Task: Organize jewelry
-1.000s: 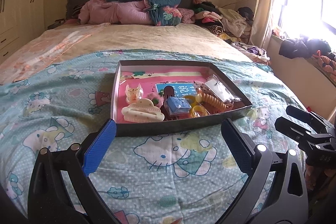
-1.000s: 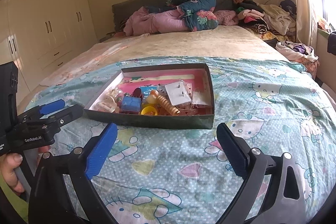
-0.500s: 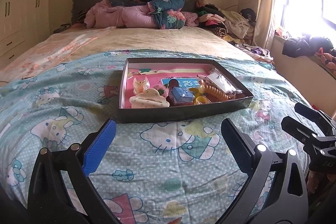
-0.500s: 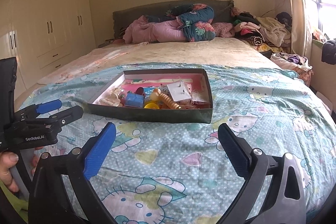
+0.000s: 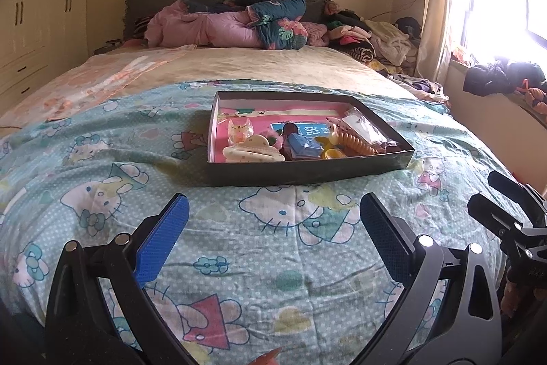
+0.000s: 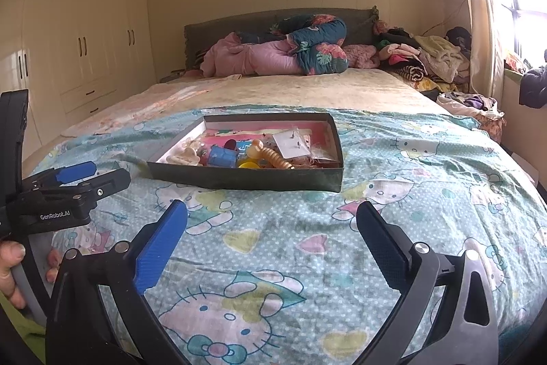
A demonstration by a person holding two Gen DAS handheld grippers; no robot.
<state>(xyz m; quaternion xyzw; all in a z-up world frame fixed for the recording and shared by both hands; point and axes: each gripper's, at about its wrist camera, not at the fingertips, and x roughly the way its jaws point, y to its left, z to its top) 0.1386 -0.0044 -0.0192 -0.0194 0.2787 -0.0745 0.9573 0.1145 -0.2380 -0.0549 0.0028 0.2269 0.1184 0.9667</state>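
Both tongs, left and right, gape empty; shallow rectangular box holds perhaps plastic trinkets.

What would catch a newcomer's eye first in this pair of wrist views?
The shallow dark cardboard tray in the middle of the cartoon-cat turquoise bedspread, crowded with small pieces: a cream claw hair clip at its near left, a small blue box and an amber spiral hair tie. Both grippers, left and right, hang open and empty short of it.

Well short of the dark box of trinkets on the bedspread: right gripper, jaws spread, empty.
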